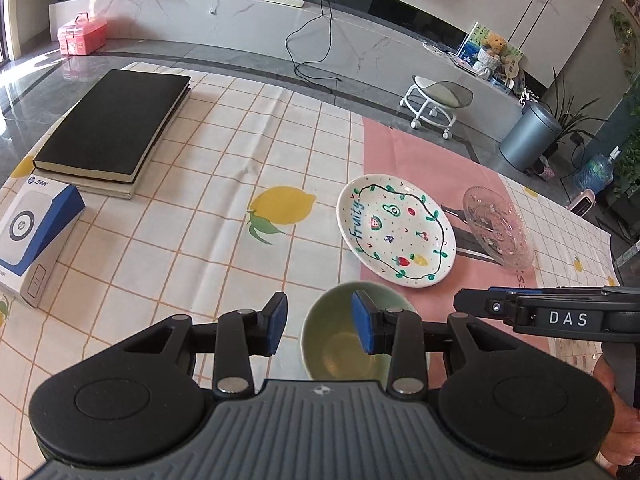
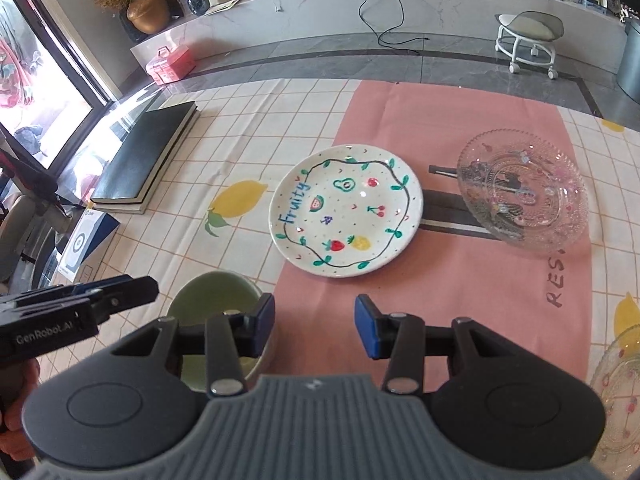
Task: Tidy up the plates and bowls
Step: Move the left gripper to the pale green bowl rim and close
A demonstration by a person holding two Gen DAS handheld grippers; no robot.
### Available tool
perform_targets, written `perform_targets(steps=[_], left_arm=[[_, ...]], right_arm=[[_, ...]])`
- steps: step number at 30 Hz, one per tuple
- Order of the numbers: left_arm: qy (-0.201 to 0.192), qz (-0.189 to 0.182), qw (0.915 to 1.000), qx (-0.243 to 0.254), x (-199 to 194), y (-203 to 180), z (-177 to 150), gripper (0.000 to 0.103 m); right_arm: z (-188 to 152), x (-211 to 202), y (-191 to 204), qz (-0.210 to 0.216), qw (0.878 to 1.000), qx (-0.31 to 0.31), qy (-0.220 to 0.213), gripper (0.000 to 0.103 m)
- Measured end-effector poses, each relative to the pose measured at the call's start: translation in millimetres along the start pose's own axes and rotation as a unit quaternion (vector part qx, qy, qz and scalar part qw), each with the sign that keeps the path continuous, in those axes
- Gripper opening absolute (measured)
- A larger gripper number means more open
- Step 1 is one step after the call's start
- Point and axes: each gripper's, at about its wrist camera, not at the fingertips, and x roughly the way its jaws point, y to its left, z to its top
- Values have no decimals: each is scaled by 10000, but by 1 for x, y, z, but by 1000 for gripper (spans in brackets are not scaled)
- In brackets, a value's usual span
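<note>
A pale green bowl (image 1: 340, 344) stands on the tablecloth at the pink mat's near left corner; it also shows in the right wrist view (image 2: 208, 296). My left gripper (image 1: 319, 326) is open, its right finger over the bowl and its left finger outside the rim. A white "Fruity" plate (image 1: 396, 230) (image 2: 346, 210) lies beyond it on the pink mat (image 2: 460, 128). A clear glass plate (image 1: 498, 226) (image 2: 524, 188) leans on a dark rack to the right. My right gripper (image 2: 315, 326) is open and empty above the mat, right of the bowl.
Black books (image 1: 114, 124) and a blue-white box (image 1: 34, 236) lie at the table's left. Another glass dish (image 2: 618, 396) sits at the near right edge. A stool (image 1: 436, 100), a bin (image 1: 528, 138) and a pink case (image 1: 82, 34) stand on the floor beyond.
</note>
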Motion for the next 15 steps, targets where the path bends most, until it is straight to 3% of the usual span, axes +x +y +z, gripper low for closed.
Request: perform_targets(steps=[5,15], left_arm=[[152,-159,9997,73,10,-4,7,43],[560,-59,9984,36,17,2,-12,43]], right_arm=[[7,11,-7,-16,9998,177,118,44],[-7,10,8,711,9962,227,445,39]])
